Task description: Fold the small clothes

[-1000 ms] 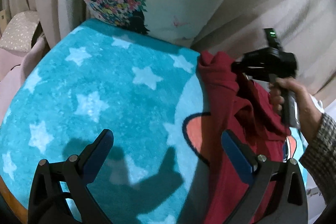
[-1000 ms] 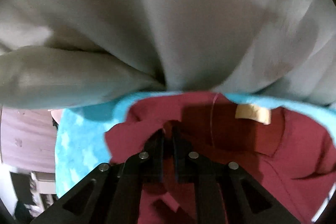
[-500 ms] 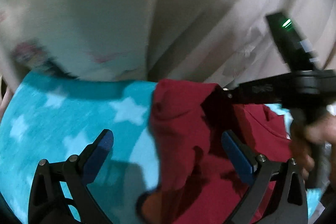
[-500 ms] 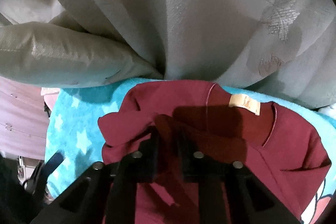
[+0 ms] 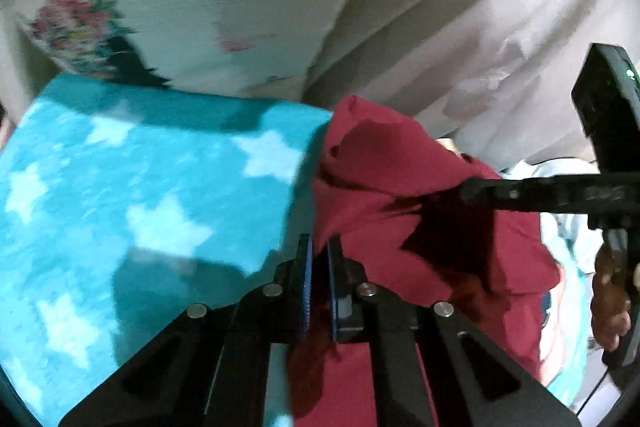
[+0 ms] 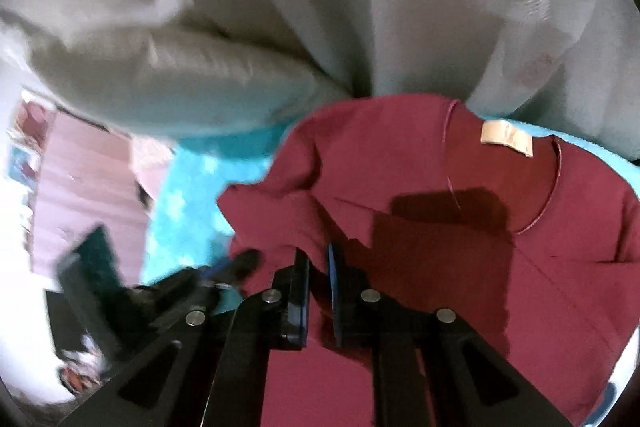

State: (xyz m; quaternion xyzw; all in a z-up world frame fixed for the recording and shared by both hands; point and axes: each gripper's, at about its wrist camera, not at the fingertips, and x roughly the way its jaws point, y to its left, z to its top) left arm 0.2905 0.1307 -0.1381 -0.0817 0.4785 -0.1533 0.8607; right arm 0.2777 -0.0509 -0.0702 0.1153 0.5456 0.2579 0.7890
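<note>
While one maroon shirt (image 6: pixel 460 259) is lying rumpled on the one turquoise star blanket (image 5: pixel 132 195), its tan neck label (image 6: pixel 506 139) showing at the far side, two grippers are pinching it: the left gripper (image 5: pixel 319 255) and the right gripper (image 6: pixel 318 259) are each clamping folds, jaws nearly together.

In the left wrist view, bare star-patterned blanket (image 5: pixel 132 195) fills the left half of the frame, open for passage. A flowered pillow (image 5: pixel 192 7) walls off the top. The bunched red shirt (image 5: pixel 400 195) and the right gripper (image 5: pixel 464 193) crossing it crowd the right half.
</note>
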